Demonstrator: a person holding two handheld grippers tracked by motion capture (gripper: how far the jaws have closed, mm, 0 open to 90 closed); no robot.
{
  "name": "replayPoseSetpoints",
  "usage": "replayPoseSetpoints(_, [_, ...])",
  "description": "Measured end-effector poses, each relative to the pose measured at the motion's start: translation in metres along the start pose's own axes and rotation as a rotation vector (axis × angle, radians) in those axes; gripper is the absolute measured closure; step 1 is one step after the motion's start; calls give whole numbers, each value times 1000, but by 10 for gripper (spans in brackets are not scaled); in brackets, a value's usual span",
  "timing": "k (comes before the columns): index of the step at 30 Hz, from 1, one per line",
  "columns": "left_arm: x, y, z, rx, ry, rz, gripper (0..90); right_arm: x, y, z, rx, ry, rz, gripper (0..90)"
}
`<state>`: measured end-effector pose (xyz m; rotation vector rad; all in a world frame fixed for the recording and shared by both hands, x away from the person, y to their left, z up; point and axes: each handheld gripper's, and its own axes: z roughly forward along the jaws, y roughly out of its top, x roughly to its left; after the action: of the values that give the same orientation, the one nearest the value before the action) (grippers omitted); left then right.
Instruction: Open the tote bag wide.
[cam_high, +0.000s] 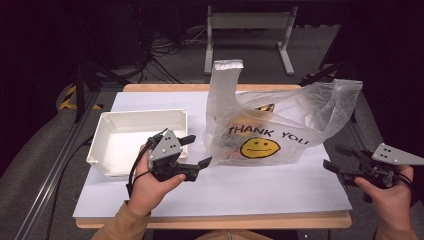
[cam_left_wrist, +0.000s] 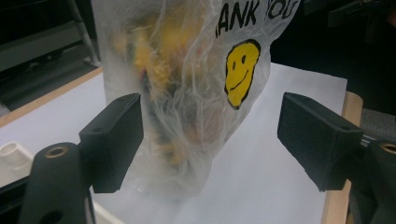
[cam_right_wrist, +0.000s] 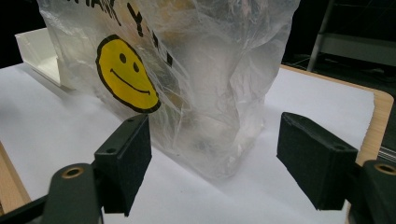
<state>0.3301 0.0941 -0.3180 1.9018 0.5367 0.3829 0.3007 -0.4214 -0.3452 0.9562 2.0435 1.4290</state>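
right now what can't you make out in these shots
- What is in the plastic bag: in the left gripper view, yellow and dark shapes blur behind its crinkled film.
- The bag's print: top edge crops it in both gripper views.
- The white tray: in the high view the left hand-held gripper covers its near right corner; the bag hides most of it in the right gripper view.
- The right hand-held gripper: dark against the dark floor, jaw detail unclear in the high view.

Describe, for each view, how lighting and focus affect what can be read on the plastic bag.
High view: plastic bag brightly lit against dark surroundings, lettering readable. Left gripper view: bag contents blurred, left gripper jaws dark. Right gripper view: smiley sharp, bag sheen on wrinkles, soft shadow on the white table sheet.
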Motion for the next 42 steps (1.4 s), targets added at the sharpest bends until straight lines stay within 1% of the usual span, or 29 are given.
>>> replayPoseSetpoints(2, [0, 3, 5, 1, 2, 7, 250, 0, 0, 0, -1, 4, -1, 269])
replayPoseSetpoints(9, [3, 6, 18, -17, 0, -6, 256, 0, -2, 2, 8, 9, -6, 277])
replayPoseSetpoints(13, [5, 5, 28, -6, 15, 2, 269, 0, -2, 4, 10, 10, -4, 281])
replayPoseSetpoints(16, [8, 3, 35, -2, 15, -4, 289, 0, -3, 4, 11, 11, -3, 282])
replayPoseSetpoints(19, [10, 1, 39, 11, 31, 0, 296, 1, -3, 4, 8, 15, -2, 282])
replayPoseSetpoints(23, [14, -1, 44, 12, 30, -4, 311, 1, -3, 4, 12, 17, 0, 282])
replayPoseSetpoints(24, [14, -1, 44, 12, 30, -4, 352, 1, -3, 4, 12, 17, 0, 282])
replayPoseSetpoints(25, [14, -1, 45, 14, 27, 0, 352, 1, -3, 5, 11, 18, 0, 284])
replayPoseSetpoints(26, [14, -2, 46, 18, 20, 15, 414, 1, -3, 5, 11, 18, 0, 284])
replayPoseSetpoints(27, [14, -2, 46, 18, 13, 21, 538, 1, -4, 5, 12, 18, 0, 285])
replayPoseSetpoints(28, [14, -2, 46, 32, -1, 37, 719, 1, -4, 5, 13, 17, 2, 286])
replayPoseSetpoints(29, [13, -2, 46, 30, 4, 41, 802, 1, -4, 5, 11, 17, 1, 288])
replayPoseSetpoints(30, [13, -2, 46, 35, 11, 51, 842, 1, -4, 5, 12, 19, 0, 293])
replayPoseSetpoints(32, [13, -2, 45, 34, 10, 50, 874, 1, -3, 4, 13, 20, -2, 301])
replayPoseSetpoints(36, [14, -2, 43, 30, 15, 40, 884, 0, -1, 4, 1, 22, -6, 317])
replayPoseSetpoints(39, [16, -3, 44, 31, 12, 33, 883, -1, 7, 0, -26, 31, -13, 319])
replayPoseSetpoints(42, [16, -4, 44, 32, 9, 29, 876, -5, 14, -1, -49, 28, 0, 307])
